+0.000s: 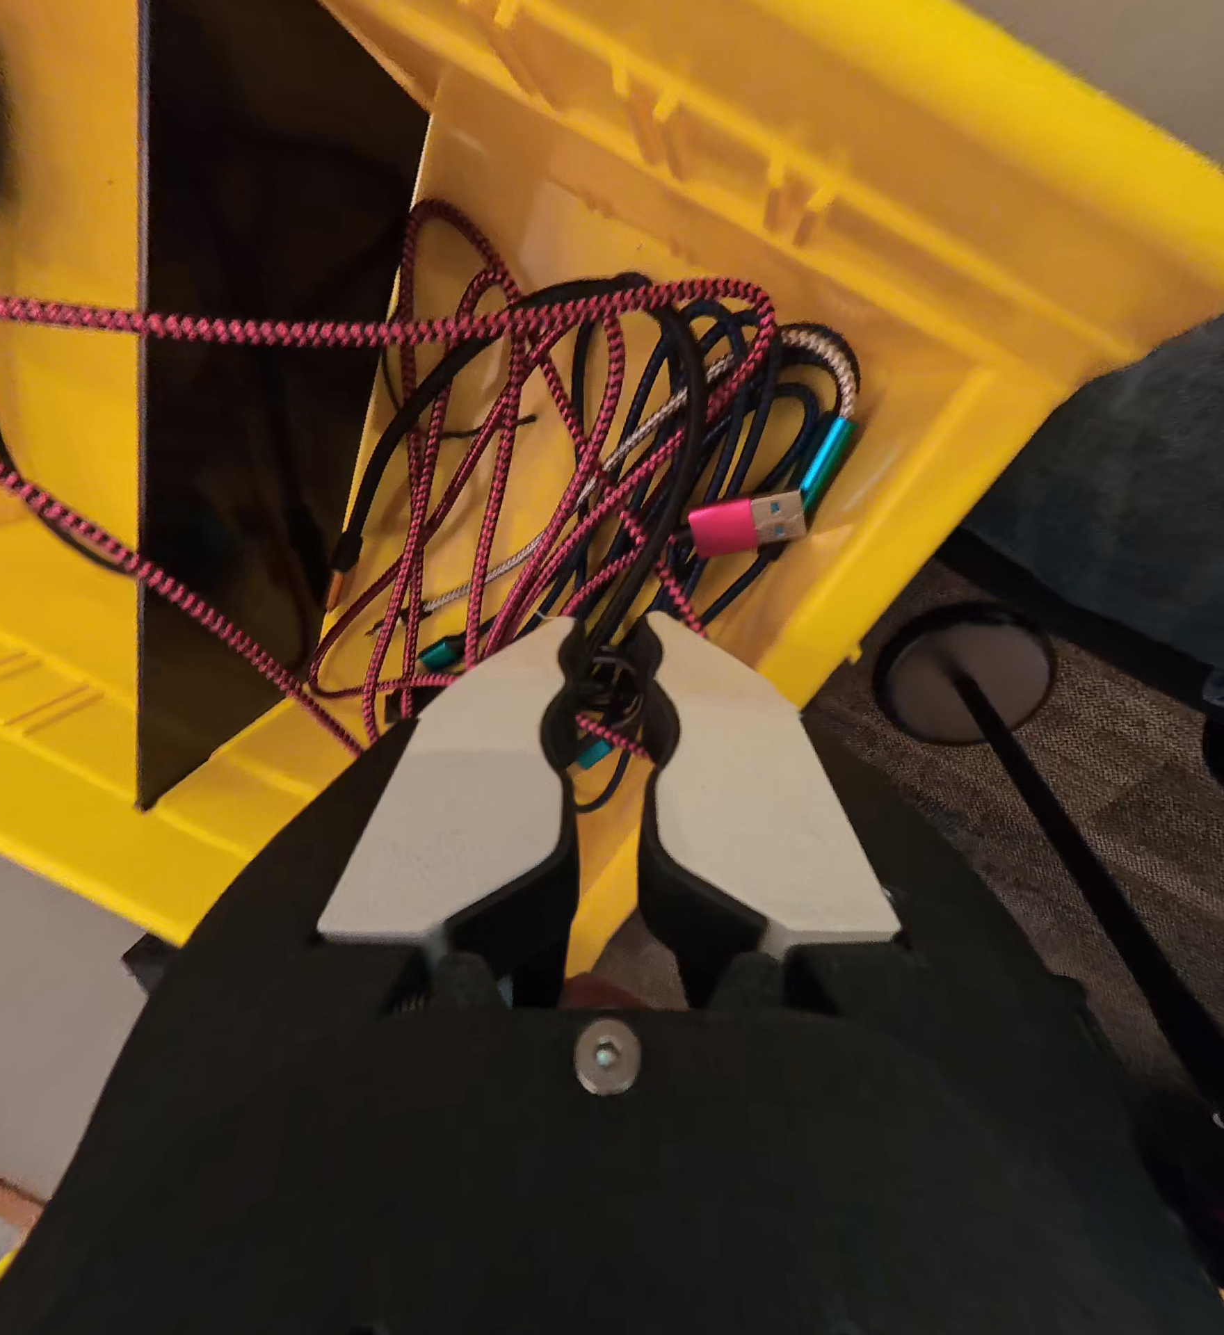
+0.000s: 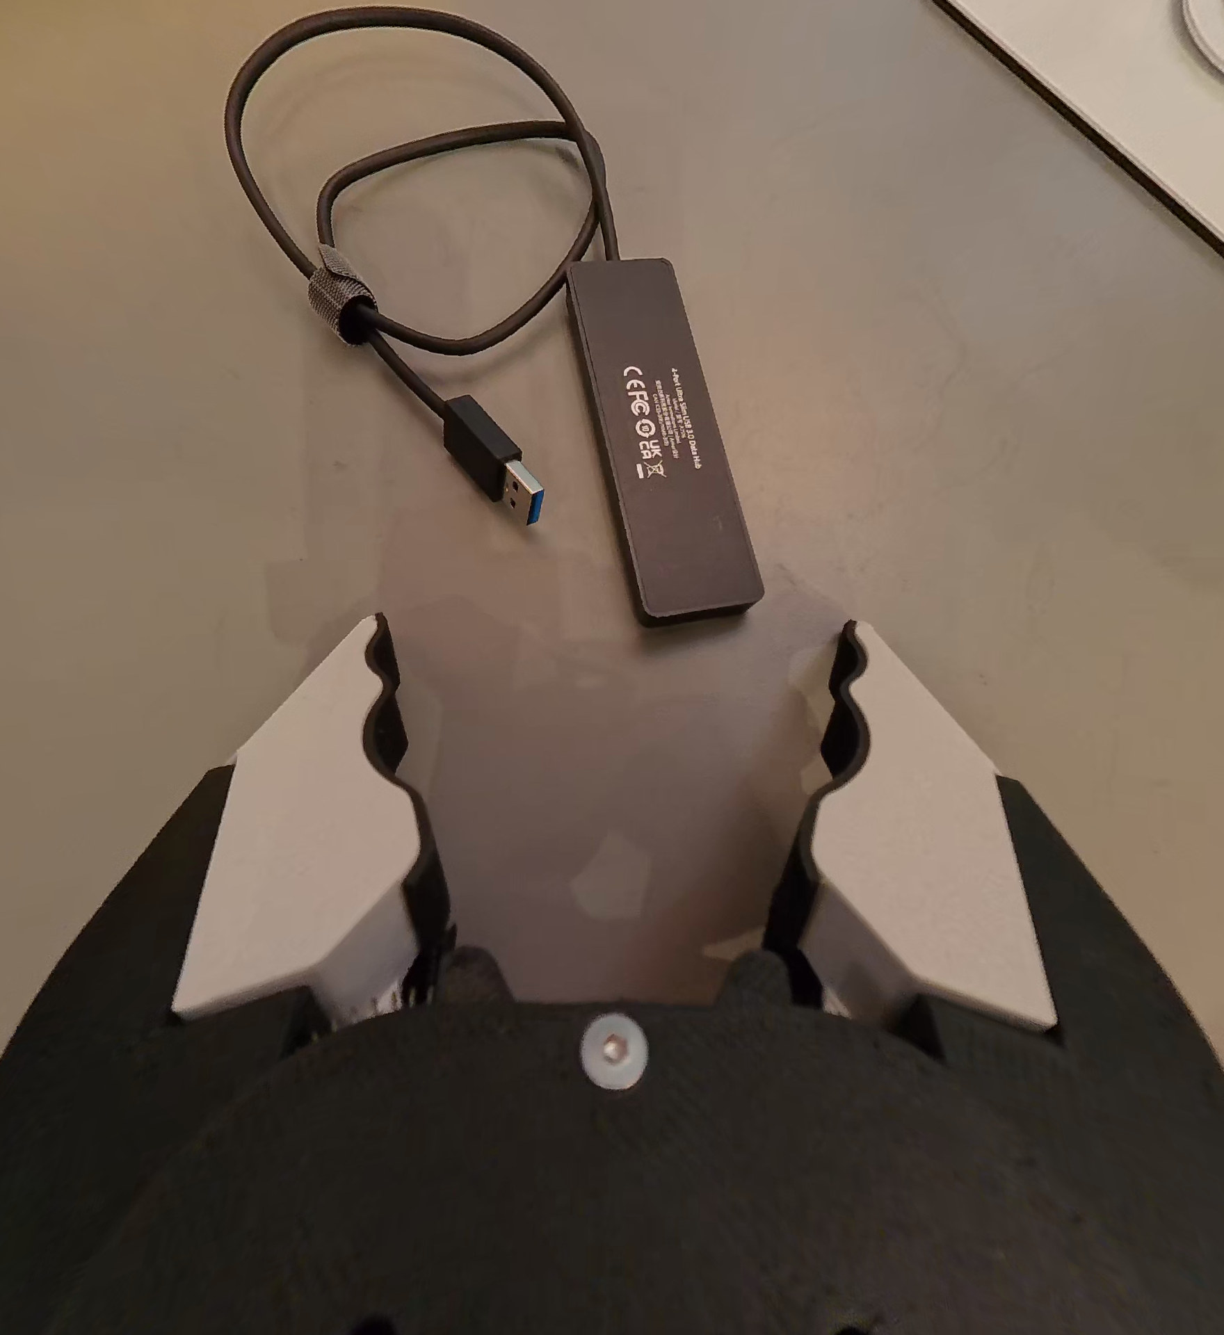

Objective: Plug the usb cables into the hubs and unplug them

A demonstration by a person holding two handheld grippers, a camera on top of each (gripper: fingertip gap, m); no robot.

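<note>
Grey and smooth, the table (image 2: 161,506) carries a black hub (image 2: 663,441) lying with its printed side up, its own cable (image 2: 407,195) looped beside it; the right tongs (image 2: 613,636) are spread wide just before the hub and grasp nothing. A white board (image 2: 1136,108) is cut off at the corner. Over brown carpet (image 1: 992,831), the left tongs (image 1: 609,628) are clenched on a bundle of usb cables (image 1: 558,433) inside a yellow bin (image 1: 811,180). A dark divider (image 1: 248,361) hides what is behind it.
</note>
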